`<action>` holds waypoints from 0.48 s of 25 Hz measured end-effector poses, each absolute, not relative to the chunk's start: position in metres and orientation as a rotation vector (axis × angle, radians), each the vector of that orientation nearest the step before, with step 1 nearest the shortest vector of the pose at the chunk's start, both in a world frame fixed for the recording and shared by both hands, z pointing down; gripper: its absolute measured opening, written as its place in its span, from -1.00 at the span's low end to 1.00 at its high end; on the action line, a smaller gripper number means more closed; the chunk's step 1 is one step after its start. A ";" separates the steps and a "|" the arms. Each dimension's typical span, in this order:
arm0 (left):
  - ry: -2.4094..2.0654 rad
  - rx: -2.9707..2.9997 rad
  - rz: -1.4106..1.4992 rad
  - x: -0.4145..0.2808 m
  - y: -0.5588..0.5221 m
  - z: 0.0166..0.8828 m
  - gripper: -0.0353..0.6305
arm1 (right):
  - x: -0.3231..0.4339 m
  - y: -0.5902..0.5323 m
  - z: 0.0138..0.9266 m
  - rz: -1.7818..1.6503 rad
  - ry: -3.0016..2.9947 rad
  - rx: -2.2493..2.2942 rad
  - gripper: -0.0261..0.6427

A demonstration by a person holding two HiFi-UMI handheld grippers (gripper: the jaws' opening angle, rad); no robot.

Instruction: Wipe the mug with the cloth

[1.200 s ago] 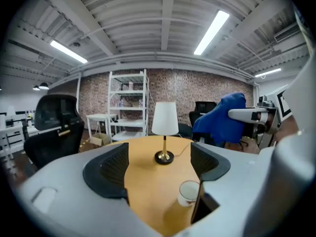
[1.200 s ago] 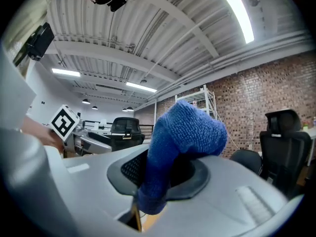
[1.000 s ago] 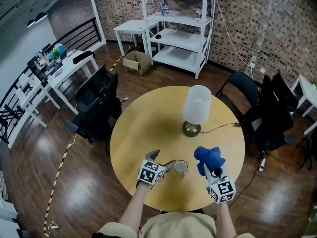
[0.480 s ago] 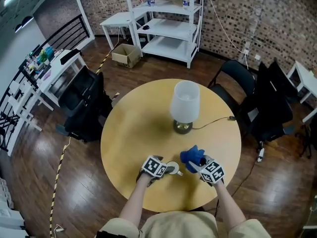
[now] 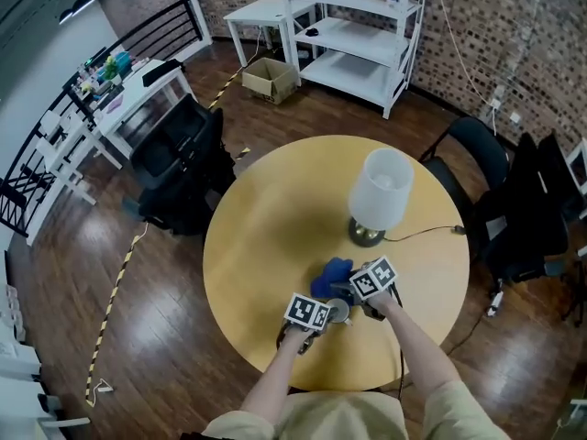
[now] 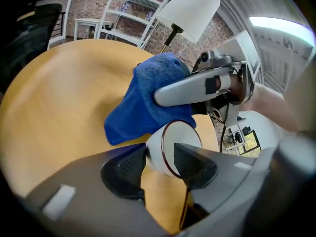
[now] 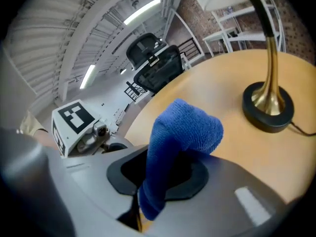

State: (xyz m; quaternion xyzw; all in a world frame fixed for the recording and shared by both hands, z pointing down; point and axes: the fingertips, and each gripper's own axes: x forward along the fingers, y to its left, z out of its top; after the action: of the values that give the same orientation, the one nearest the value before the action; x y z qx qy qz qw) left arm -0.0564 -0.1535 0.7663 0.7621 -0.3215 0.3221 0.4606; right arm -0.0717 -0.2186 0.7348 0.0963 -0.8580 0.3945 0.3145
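A small white mug [image 5: 339, 311] with a dark rim lies on its side between the jaws of my left gripper [image 5: 328, 316] on the round wooden table [image 5: 266, 227]. In the left gripper view the mug [image 6: 165, 147] sits between both pads of that gripper [image 6: 158, 161]; the jaws are closing and both touch it. My right gripper [image 5: 351, 290] is shut on a blue cloth [image 5: 330, 277]. The cloth [image 6: 148, 100] hangs just beyond the mug, touching its far side. In the right gripper view the cloth [image 7: 182, 132] stands up out of my right gripper [image 7: 163, 174].
A lamp [image 5: 378, 195] with a white shade and brass base [image 7: 269, 107] stands behind the grippers, its cable [image 5: 422, 234] running right. Black chairs [image 5: 179, 163] ring the table. A white shelf unit [image 5: 358, 26] stands at the back.
The right gripper has brought the cloth left and nearer, up against the mug. The left gripper's jaws have closed in around the mug. The head view has shifted.
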 end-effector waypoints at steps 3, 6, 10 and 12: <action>-0.838 1.850 0.788 -0.059 -0.156 0.768 -0.51 | -0.086 -0.201 0.748 1.095 -2.142 0.107 -0.72; -0.903 1.823 0.813 -0.061 -0.158 0.774 -0.64 | -0.089 -0.185 0.759 1.055 -2.051 0.011 -0.72; -0.979 1.808 0.815 -0.061 -0.159 0.773 -0.66 | -0.083 -0.188 0.756 1.139 -2.092 0.049 -0.72; -0.992 1.806 0.827 -0.062 -0.159 0.773 -0.67 | -0.074 -0.187 0.753 1.214 -2.123 0.069 -0.73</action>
State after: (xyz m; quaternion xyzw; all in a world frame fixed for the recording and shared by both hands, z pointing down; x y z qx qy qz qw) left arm -0.0617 -0.1586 0.7733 0.7286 -0.4003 0.3338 0.4444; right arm -0.0739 -0.1871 0.7527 0.0266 -0.8159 0.4665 0.3405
